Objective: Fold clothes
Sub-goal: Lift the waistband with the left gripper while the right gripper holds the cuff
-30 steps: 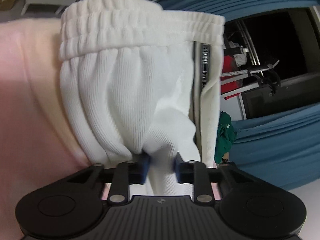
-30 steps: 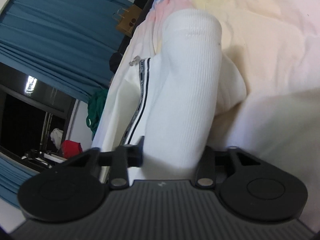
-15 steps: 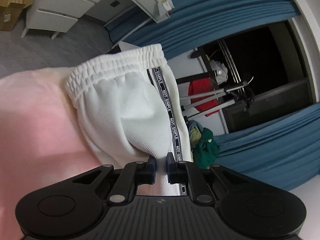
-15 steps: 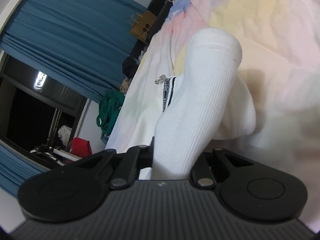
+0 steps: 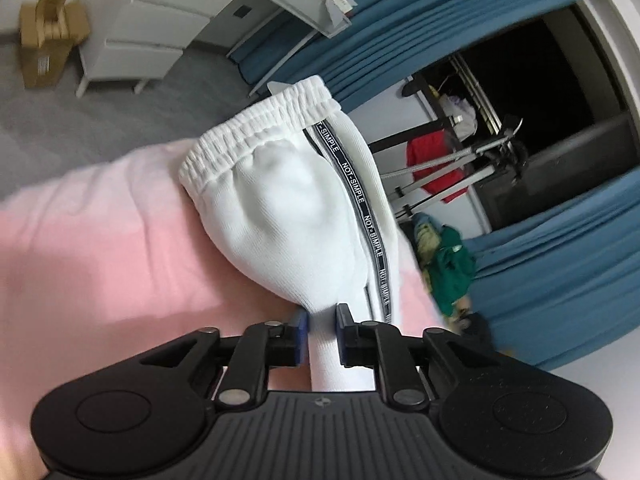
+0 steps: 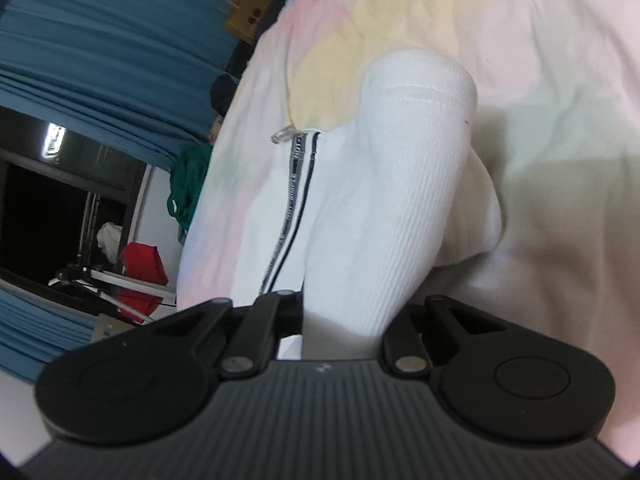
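Note:
White ribbed trousers (image 5: 288, 216) with an elastic waistband and a black side stripe reading NOT SIMPLE lie on a pastel pink and yellow bed cover (image 5: 100, 248). My left gripper (image 5: 322, 326) is shut on a fold of the white fabric below the waistband. In the right wrist view the trouser leg (image 6: 392, 184) with its hemmed cuff runs away from me over the cover (image 6: 560, 80). My right gripper (image 6: 340, 316) is shut on that leg; its fingertips are hidden by the cloth.
Beyond the bed edge are grey floor, a white drawer unit (image 5: 136, 44), a cardboard box (image 5: 44, 40), blue curtains (image 5: 560, 248), a drying rack with a red garment (image 5: 436, 168) and a green clothes heap (image 5: 448, 268). A paper bag (image 6: 248, 12) stands by the bed.
The left gripper closed on the fabric and pulled back, so the trousers stretch out and the waistband sits farther away. The right gripper also drew back slightly, still holding the leg.

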Demonstrator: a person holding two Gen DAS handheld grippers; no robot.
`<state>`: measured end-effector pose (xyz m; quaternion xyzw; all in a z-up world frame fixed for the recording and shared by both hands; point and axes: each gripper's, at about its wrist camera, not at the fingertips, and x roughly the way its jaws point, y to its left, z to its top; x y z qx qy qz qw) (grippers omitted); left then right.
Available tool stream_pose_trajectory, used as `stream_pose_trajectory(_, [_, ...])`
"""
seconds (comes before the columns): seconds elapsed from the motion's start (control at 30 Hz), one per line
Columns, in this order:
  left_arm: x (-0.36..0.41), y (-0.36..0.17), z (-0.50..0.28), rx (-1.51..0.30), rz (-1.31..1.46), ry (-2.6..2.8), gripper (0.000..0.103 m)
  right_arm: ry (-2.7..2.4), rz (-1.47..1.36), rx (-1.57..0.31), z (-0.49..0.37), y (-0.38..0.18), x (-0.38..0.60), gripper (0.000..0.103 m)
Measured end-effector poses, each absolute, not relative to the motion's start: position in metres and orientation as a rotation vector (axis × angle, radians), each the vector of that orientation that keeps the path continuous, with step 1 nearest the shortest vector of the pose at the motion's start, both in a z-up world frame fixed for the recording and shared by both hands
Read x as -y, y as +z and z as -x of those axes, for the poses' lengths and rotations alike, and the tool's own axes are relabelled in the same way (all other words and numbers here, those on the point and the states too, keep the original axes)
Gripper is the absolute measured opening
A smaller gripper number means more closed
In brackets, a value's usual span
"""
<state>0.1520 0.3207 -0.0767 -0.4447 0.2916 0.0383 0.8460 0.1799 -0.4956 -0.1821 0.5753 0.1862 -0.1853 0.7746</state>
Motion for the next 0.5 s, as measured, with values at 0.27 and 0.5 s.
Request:
stream_pose_trajectory(0.27, [-0.252,-0.049,-0.147,-0.669,0.522,0.093,0.065,-0.384,-1.2,-0.421,-0.179,-0.183,0.495,0.014])
stream_pose_trajectory(0.5, [-0.181,-0.032,-0.139,-0.665,0.204,0.044,0.08,-0.388,-1.144,-0.431,-0.182,-0.177,0.492,0.014])
